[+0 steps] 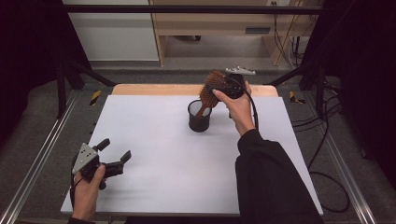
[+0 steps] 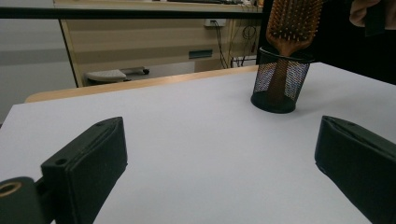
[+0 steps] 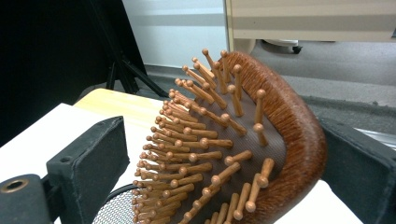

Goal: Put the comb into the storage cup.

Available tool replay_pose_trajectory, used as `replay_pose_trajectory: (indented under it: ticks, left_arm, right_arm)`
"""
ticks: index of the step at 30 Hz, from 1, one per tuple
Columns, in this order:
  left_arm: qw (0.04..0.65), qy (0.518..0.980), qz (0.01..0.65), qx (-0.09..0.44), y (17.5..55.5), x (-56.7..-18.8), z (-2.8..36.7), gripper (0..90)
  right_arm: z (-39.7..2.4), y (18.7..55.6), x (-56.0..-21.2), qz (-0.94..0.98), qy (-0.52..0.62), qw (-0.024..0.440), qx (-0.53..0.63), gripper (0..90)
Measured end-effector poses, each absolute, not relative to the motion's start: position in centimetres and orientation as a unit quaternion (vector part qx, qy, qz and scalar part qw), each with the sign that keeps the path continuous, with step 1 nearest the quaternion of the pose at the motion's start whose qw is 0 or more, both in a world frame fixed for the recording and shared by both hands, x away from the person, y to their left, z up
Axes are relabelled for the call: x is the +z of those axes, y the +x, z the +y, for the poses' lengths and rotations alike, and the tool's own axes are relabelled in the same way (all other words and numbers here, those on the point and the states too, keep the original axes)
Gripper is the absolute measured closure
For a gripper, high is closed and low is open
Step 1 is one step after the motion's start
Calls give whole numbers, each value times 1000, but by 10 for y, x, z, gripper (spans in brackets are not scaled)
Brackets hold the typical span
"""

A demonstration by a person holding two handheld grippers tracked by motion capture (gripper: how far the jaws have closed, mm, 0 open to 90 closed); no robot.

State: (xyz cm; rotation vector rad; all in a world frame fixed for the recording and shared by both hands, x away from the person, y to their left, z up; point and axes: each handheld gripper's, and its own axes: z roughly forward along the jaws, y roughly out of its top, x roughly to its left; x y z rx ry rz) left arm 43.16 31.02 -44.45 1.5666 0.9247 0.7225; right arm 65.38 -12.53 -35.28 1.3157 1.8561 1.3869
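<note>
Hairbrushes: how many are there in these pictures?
1. The hairbrush stands handle-down in the black mesh cup on the far half of the table, its head between the right gripper's jaws.

hairbrush: I see reddish-brown wood with a soft sheen, wooden pins with rounded tips, set in a matt, finely textured brown cushion.
cup: I read it as black metal mesh, matt, with a solid rim.
worktop: smooth, matt pale grey sheet; bare light wood along its far edge.
right tool: the jaw pads look like matt black, slightly grainy foam or rubber.
</note>
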Motion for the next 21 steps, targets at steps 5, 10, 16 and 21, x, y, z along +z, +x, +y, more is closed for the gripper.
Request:
replay_pose_trajectory:
  ticks: [5, 10, 16, 21]
  left_arm:
    - [558, 664, 392, 306, 431, -444, 311, 26]
    - [558, 663, 394, 307, 431, -444, 311, 22]
    - [562, 656, 398, 309, 431, -444, 313, 18]
    - [561, 656, 401, 307, 431, -444, 312, 17]
  right_arm:
    - [-124, 652, -350, 676, 477, 238, 509, 60]
    - [-124, 649, -347, 679, 468, 242, 511, 92]
    - [-124, 646, -343, 677, 464, 245, 517, 69]
    - [-125, 641, -340, 671, 461, 249, 524, 63]
